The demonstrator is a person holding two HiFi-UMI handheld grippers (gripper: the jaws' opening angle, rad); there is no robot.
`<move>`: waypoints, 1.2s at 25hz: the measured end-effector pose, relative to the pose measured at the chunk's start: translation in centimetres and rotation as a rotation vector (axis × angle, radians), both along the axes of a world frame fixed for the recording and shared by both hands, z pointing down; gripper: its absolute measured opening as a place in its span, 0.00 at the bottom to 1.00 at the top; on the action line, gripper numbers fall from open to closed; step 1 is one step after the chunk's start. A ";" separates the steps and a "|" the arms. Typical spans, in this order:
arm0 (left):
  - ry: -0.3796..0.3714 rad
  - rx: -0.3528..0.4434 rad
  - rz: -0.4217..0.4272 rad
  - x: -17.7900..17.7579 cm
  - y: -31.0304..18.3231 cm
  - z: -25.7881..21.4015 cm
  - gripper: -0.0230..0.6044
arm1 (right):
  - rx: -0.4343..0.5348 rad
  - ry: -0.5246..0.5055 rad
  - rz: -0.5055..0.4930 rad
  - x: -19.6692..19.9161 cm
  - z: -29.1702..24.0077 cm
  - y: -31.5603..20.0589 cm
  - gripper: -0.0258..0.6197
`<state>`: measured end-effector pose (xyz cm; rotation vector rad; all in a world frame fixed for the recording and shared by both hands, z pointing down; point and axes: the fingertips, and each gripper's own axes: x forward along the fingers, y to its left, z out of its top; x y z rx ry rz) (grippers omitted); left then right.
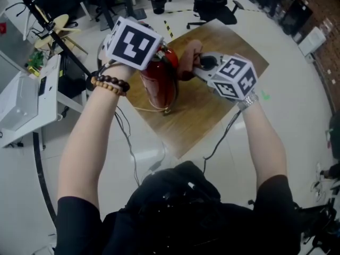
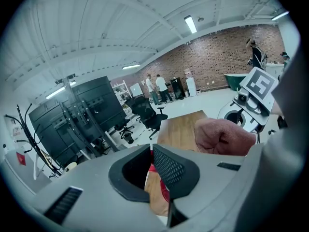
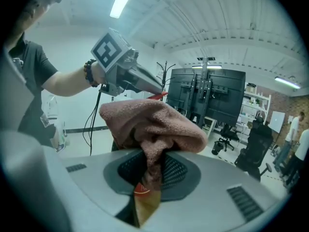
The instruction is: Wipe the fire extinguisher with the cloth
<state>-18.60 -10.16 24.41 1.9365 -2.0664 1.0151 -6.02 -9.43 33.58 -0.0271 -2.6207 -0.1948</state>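
Observation:
A red fire extinguisher (image 1: 159, 84) stands upright on a wooden board (image 1: 212, 108). My left gripper (image 1: 158, 53) sits over its top, jaws shut; in the left gripper view (image 2: 151, 151) a sliver of the red extinguisher (image 2: 165, 191) shows just under the closed pads. My right gripper (image 1: 197, 64) is to the right of the extinguisher's upper part, shut on a bunched pink cloth (image 1: 187, 61). In the right gripper view the cloth (image 3: 149, 122) drapes over the jaws (image 3: 153, 166), with the left gripper (image 3: 155, 94) just behind it. The left gripper view shows the cloth (image 2: 222, 137) to the right.
The board lies on a pale floor with cables (image 1: 133, 153) trailing toward me. A white desk (image 1: 26, 102) and a tripod stand (image 1: 53, 31) are at left, office chairs (image 1: 212, 4) beyond. A dark monitor rack (image 2: 82, 115) and distant people (image 2: 155, 88) lie further off.

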 end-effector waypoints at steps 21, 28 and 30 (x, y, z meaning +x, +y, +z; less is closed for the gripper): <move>0.009 -0.003 -0.212 0.0 0.3 -0.3 0.04 | 0.051 0.265 -0.583 -3.2 -0.6 0.1 0.17; 0.018 -0.015 -0.270 0.1 0.3 0.0 0.04 | 0.080 0.299 -0.683 -3.1 0.3 0.0 0.16; 0.021 -0.011 -0.289 0.0 0.5 0.0 0.04 | 0.086 0.310 -0.693 -3.1 1.1 -0.1 0.16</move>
